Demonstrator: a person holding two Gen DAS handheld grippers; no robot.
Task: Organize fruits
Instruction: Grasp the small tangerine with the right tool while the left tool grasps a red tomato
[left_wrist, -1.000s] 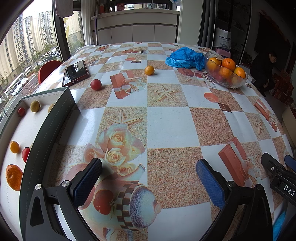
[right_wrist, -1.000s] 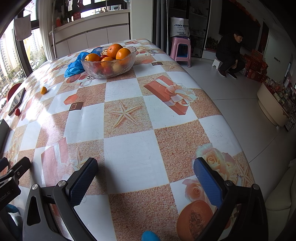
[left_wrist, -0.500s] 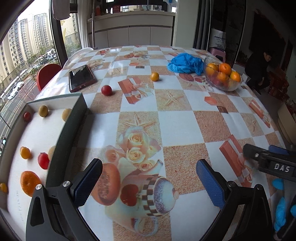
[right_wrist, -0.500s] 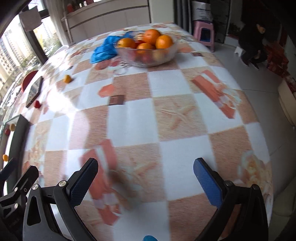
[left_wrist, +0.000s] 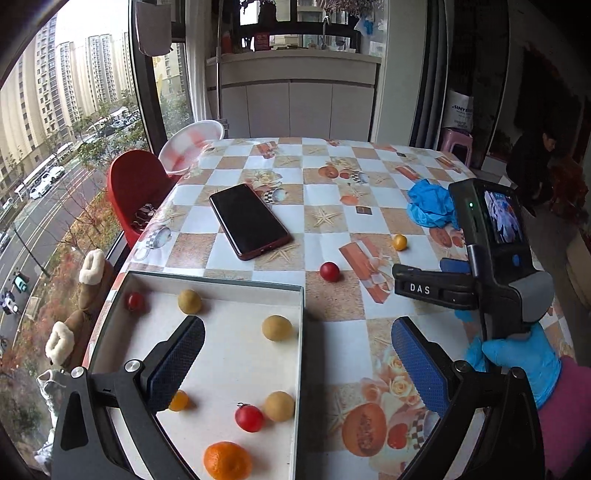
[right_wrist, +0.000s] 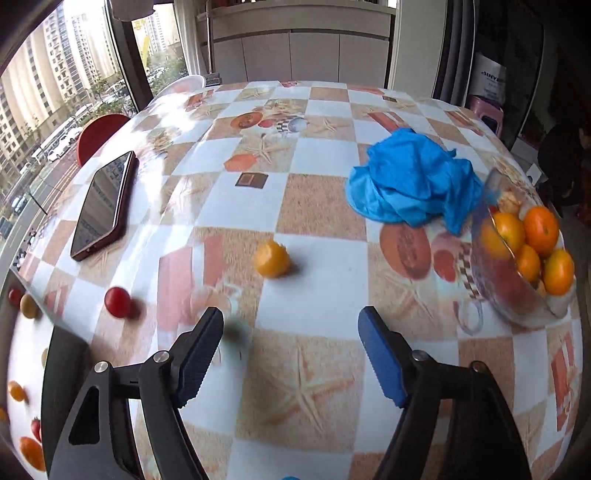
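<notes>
Each camera is sitting behind its own tool, looking forward and steeply down along the two fingers at the bench (left_wrist: 332, 206). The left view is looking from well above, over the tray (left_wrist: 301, 332) under its left finger toward the window. The right view is riding closer to the bench, facing the bowl (right_wrist: 517, 295) beyond its right finger. Both are sharing the phone (left_wrist: 249, 220) (right_wrist: 101, 206), the red fruit (left_wrist: 329, 271) (right_wrist: 117, 302), the yellow fruit (left_wrist: 399, 242) (right_wrist: 271, 258) and the blue cloth (left_wrist: 428, 208) (right_wrist: 410, 181).

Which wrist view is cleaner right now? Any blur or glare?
Left wrist view: sharp, with the red tomato and phone crisp, though the window is washed out. Right wrist view: motion-smeared, worst at the left edge, with the small orange fruit soft and window reflections on the phone. Both have strong fisheye bending.
</notes>
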